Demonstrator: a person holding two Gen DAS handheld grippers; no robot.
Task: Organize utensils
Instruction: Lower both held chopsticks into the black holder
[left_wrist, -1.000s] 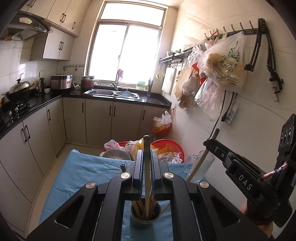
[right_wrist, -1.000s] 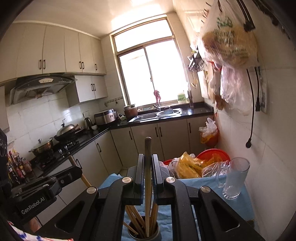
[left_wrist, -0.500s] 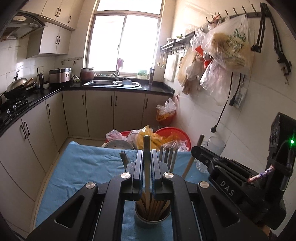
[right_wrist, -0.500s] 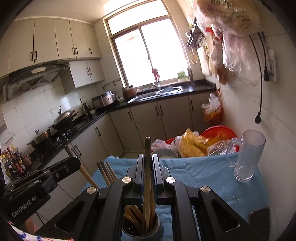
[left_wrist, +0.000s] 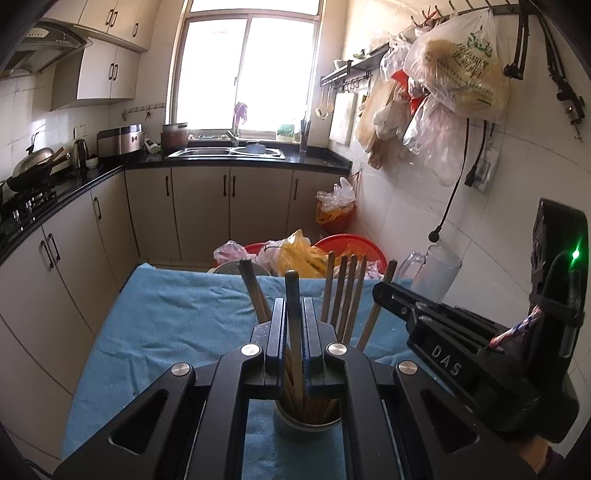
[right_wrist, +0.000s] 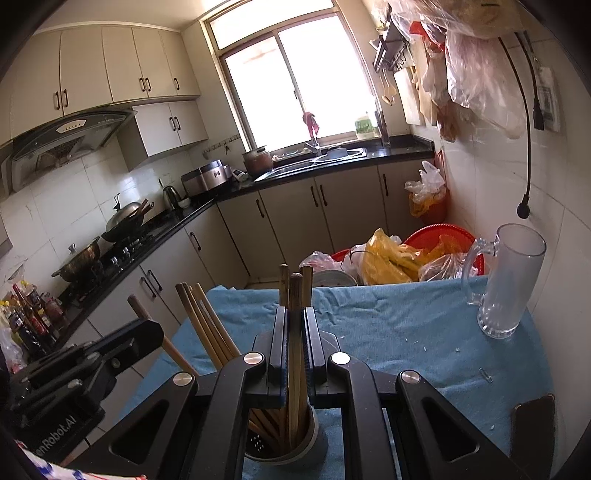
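A grey utensil holder (left_wrist: 308, 424) stands on the blue cloth (left_wrist: 166, 332) and holds several wooden chopsticks (left_wrist: 347, 295). It also shows in the right wrist view (right_wrist: 284, 446). My left gripper (left_wrist: 294, 317) is shut on one upright chopstick (left_wrist: 293, 295) whose lower end is inside the holder. My right gripper (right_wrist: 294, 325) is shut on another upright chopstick (right_wrist: 295, 295), its lower end also in the holder. The right gripper shows at the right of the left wrist view (left_wrist: 384, 291); the left gripper shows at the left of the right wrist view (right_wrist: 147, 328).
A glass mug (right_wrist: 506, 280) stands at the table's far right by the tiled wall. A dark phone (right_wrist: 535, 421) lies near the right edge. Red basins with plastic bags (right_wrist: 399, 258) sit beyond the table. Cabinets and a stove run along the left.
Both grippers have lowered with their chopsticks, and the chopsticks' lower ends have gone deeper into the holder. More of the other chopsticks' tops now show above the fingers.
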